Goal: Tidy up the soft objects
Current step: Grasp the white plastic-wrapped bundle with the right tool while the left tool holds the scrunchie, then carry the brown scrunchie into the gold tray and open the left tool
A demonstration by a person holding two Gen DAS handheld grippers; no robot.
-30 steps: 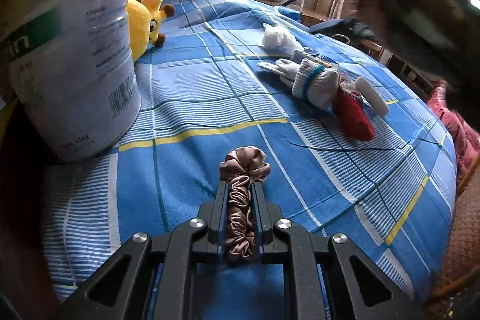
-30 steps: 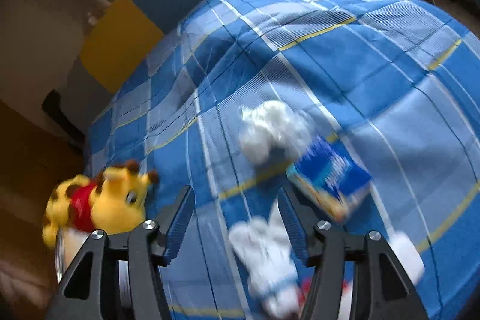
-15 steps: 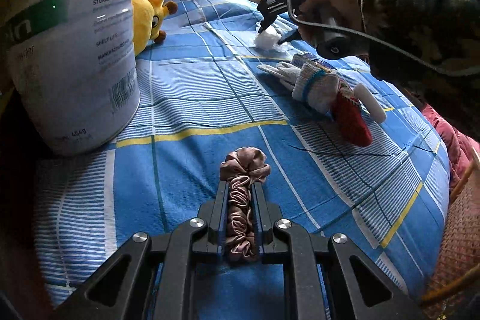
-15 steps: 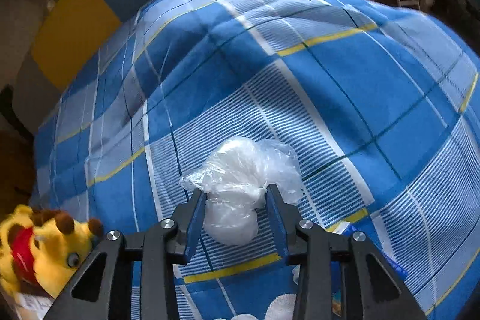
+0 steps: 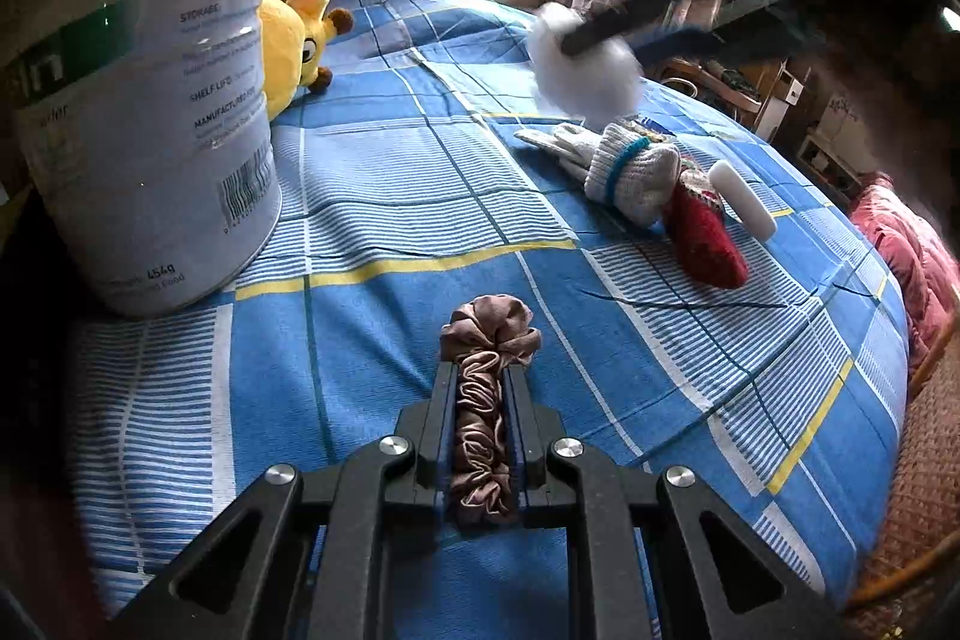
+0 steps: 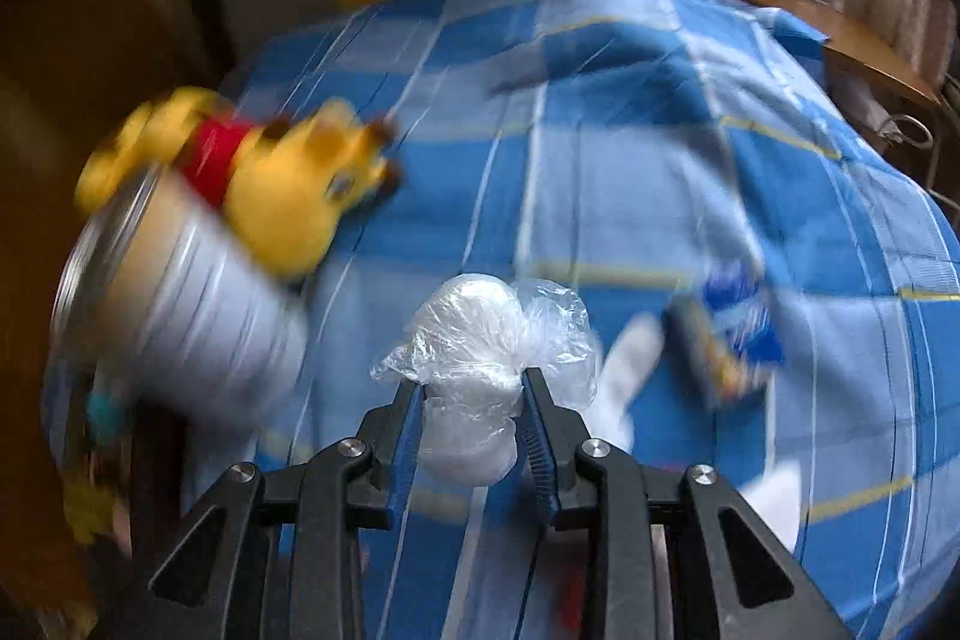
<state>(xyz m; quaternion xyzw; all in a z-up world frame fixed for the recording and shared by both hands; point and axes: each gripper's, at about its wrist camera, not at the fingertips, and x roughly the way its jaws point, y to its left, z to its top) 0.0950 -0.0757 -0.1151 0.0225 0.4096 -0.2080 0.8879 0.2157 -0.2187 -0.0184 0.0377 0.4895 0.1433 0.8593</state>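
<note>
Bare blue plaid cloth (image 5: pixel 384 196) spreads mid-frame between the tin (image 5: pixel 138 100) at left and the gloves (image 5: pixel 636 172) at right. The left gripper (image 5: pixel 483 388) pinches the scrunchie (image 5: pixel 486 400) at lower centre; the right gripper (image 6: pixel 471 400), jaws just closing, clamps the plastic-wrapped wad (image 6: pixel 480 340).

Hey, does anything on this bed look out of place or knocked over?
Nothing looks spilled or damaged. One oddity: the yellow plush toy lies tipped against the upright tin can, and a white glove and red sock are heaped together.
</note>
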